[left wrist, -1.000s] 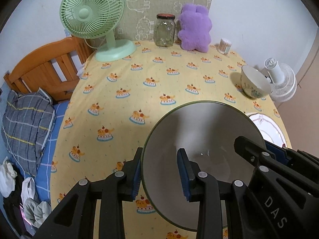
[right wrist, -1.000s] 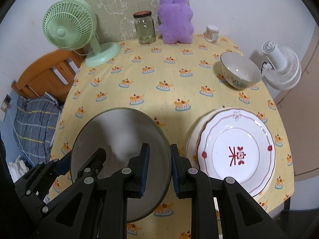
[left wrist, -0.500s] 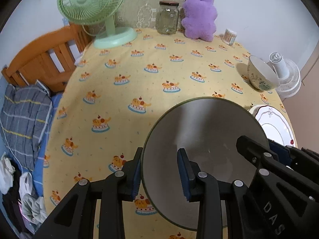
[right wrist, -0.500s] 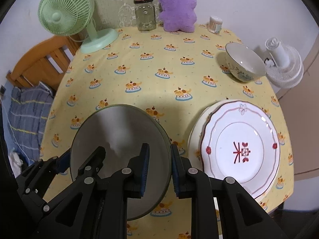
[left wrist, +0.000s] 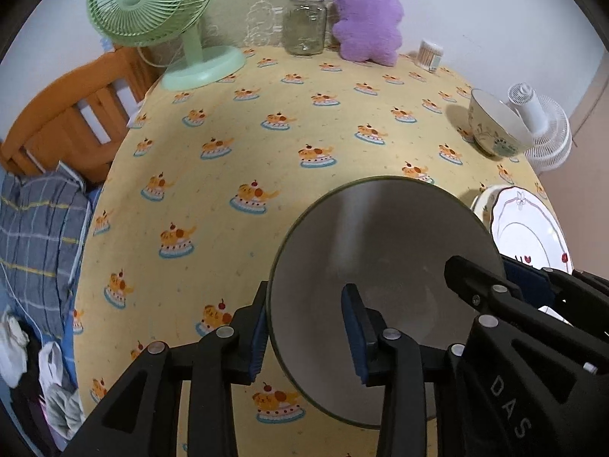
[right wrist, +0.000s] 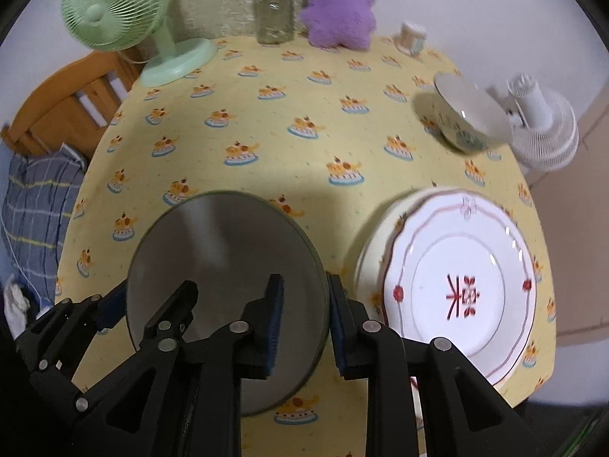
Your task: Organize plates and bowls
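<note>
Grey bowl with a green rim, low and centre-right in the left wrist view, low and centre-left in the right wrist view. Held on both sides at once. Left gripper at the bottom of its own frame, pinching the bowl's left edge: one blue pad outside the wall, the other inside. Right gripper at the bottom centre of its frame, pinching the bowl's right edge the same way, one pad inside, one outside. Each gripper also seen in the other's view, low at the frame edge, black, clamped on the far rim.

Just right of the bowl, at the right of the right wrist view, a white plate with a red border line and a red mark at its centre, stacked on another plate whose cream rim peeks out to the left. Higher up at the right, a patterned bowl, near the table's right edge, well apart from the plates.

All on a yellow tablecloth printed with small cakes. Along the top of the frame: green fan at upper left, glass jar at top centre, purple plush toy just beside it, small cotton-swab tub further right. White fan beyond the table at the right edge. Wooden bed frame and plaid bedding at the left.
</note>
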Tool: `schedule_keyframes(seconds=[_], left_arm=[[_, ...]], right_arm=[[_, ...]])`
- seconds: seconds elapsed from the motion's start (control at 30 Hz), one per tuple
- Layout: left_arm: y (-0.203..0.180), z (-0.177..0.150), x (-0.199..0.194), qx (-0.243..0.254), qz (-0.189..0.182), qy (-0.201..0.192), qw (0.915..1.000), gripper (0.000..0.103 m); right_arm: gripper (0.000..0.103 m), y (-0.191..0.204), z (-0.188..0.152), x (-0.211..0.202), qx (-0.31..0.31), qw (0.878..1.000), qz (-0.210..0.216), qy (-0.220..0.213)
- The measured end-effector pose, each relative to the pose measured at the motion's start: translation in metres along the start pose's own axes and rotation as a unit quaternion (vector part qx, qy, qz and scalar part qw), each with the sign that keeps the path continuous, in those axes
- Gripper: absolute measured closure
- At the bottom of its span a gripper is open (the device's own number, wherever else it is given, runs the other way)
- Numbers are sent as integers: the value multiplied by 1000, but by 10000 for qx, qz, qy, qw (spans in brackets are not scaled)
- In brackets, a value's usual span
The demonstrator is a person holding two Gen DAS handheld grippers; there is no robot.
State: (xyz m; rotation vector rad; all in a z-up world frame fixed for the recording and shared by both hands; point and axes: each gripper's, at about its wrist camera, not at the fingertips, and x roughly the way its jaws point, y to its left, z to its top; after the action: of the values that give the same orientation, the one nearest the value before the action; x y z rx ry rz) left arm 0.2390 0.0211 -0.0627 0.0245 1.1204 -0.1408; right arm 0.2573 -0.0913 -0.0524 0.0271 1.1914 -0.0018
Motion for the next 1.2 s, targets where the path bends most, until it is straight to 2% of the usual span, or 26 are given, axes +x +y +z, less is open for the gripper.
schedule_keyframes(seconds=[0.1,0.23,0.37,0.43,0.57,0.7,0.93,0.97,1.0,1.2], left_arm=[[4,2,1,-85,-65,133,9999,66],[7,-1,-7,-59,-165,124,9998,65],[1,-4,-17,154,-46,120,9998,63],[0,-5,-20,163,-58,121,9998,62],[3,-5,-25,94,-230,68,9997,61],[4,-6,-33,97,-341,3,9994,60],[-4,-2,-55,155,-506,-237,9983,56],[-7,0,-59,193,-547,-279,9979,54],[-11,1,-63,222,-589,-353,9974,48],[-26,8,-75,96,-351,-659,9972,36]], right_arm=[[75,-2,-1,-2,103,9999,73,-1],[75,-5,-4,-4,323,9992,223,54],[75,-13,-8,-5,760,9962,241,354],[75,-16,-12,-6,916,9937,477,428],[75,-15,-18,-20,872,9950,481,106],[75,-16,-19,-30,813,9951,562,67],[75,-14,-17,-59,563,9976,238,-319],[75,-16,-16,-63,566,9976,219,-340],[75,-18,-13,-66,572,9975,228,-351],[75,-36,-4,-73,623,9962,341,-502]])
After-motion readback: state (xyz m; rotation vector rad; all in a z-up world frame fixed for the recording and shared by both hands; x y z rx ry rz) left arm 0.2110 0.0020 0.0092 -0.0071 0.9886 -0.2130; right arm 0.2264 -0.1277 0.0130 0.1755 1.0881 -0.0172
